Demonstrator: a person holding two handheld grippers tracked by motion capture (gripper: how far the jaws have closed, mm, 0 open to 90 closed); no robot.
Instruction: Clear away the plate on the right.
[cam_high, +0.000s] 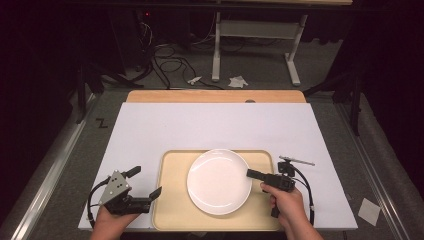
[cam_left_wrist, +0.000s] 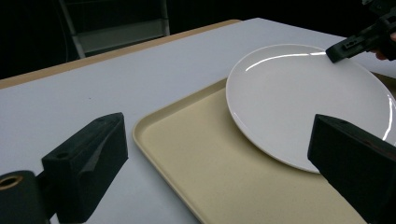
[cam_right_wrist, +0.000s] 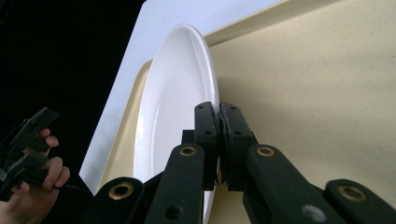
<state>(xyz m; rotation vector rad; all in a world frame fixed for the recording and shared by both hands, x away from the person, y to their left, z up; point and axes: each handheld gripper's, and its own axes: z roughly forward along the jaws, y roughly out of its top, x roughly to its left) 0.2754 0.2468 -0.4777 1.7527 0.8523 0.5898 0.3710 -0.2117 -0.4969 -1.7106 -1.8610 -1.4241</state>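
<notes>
The right gripper (cam_high: 249, 173) is closed tight on the right rim of the round white plate (cam_high: 218, 181), which lies on the beige tray (cam_high: 171, 200). The left gripper (cam_high: 146, 182) is wide open at the tray's left edge, holding nothing.

Bare white table (cam_high: 210, 125) beyond the tray (cam_high: 172, 200), plate (cam_high: 218, 181) covering the tray's middle, right gripper (cam_high: 249, 173) blocking the plate's right rim

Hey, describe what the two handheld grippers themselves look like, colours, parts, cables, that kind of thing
Both are black. The left claw has two blocky black jaws and a grey three-cornered plate with small dark holes on top. The right claw has a pistol-style grip, and its jaw linkage carries brass-coloured pivots. A black cable loops from the right one. No sleeves show at the forearms.
</notes>
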